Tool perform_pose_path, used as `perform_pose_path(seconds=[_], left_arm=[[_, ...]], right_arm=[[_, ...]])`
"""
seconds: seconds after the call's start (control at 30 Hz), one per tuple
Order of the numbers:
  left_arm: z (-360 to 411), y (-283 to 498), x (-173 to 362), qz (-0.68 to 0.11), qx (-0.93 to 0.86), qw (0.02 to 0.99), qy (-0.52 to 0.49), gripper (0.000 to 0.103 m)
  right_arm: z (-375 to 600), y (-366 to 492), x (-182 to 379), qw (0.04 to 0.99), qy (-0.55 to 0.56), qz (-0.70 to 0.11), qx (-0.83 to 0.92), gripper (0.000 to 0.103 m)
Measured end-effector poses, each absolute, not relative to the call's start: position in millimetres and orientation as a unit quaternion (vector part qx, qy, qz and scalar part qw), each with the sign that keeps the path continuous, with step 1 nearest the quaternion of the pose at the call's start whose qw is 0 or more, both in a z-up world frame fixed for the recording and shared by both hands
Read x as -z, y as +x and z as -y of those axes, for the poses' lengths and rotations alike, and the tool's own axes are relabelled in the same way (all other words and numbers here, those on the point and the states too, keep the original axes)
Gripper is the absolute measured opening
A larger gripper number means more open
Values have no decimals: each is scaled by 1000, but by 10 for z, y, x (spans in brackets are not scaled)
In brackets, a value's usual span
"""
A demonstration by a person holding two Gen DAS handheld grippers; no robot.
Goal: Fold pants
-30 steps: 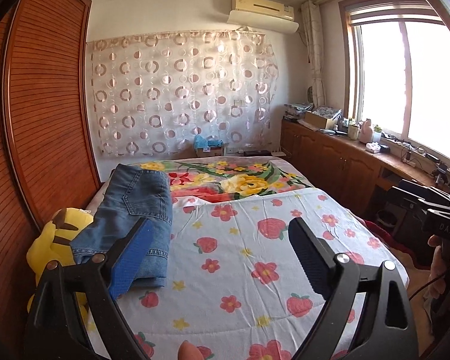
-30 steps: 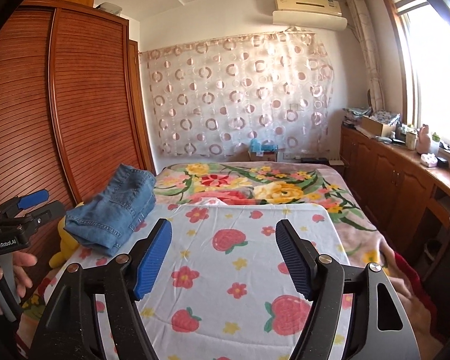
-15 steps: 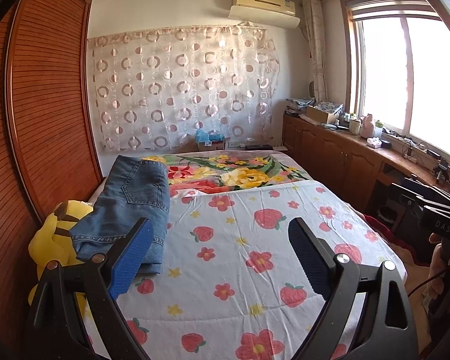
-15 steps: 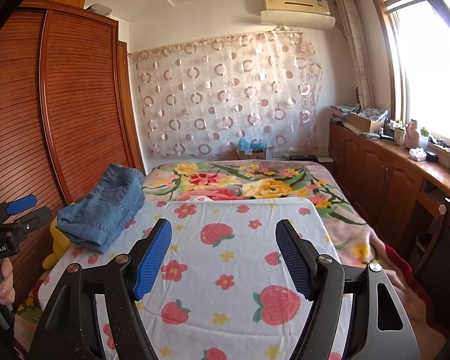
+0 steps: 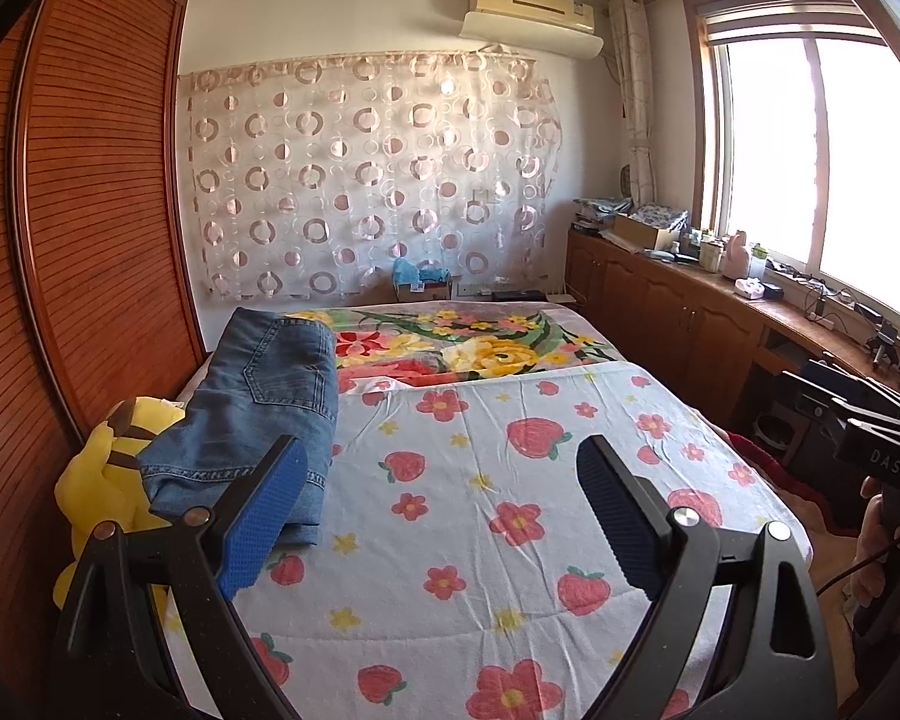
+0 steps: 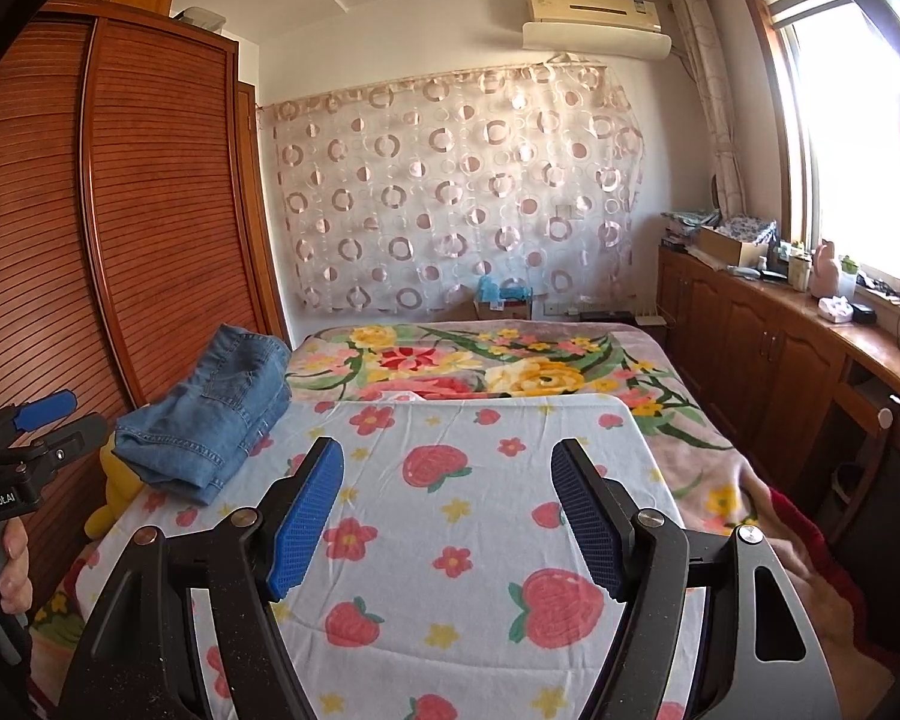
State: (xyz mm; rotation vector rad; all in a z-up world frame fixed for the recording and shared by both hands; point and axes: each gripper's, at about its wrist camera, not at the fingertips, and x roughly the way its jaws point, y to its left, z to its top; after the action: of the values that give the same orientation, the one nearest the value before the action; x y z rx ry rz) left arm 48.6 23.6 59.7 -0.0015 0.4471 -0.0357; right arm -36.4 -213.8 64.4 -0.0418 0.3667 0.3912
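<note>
Jeans point(image 5: 252, 414) lie folded at frame left, unmoved; left gripper point(image 5: 438, 510) and right gripper point(image 6: 447, 516) stay wide open, empty: folding looks finished.

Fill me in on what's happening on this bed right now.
A person holds a two-finger claw in each hand above the bed, and neither is handling anything. The left claw and right claw are both open and empty. The jeans already lie folded at the left edge of the strawberry-print sheet, partly over a yellow plush toy.
</note>
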Motion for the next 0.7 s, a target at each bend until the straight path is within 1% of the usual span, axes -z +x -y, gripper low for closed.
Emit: perform_pose_path(seconds=[0.7], left_arm=[[-246,484,-603,-222,19,975,-1,92]], right_arm=[[2175,-323,-629,963,-21,-180,-200,74]])
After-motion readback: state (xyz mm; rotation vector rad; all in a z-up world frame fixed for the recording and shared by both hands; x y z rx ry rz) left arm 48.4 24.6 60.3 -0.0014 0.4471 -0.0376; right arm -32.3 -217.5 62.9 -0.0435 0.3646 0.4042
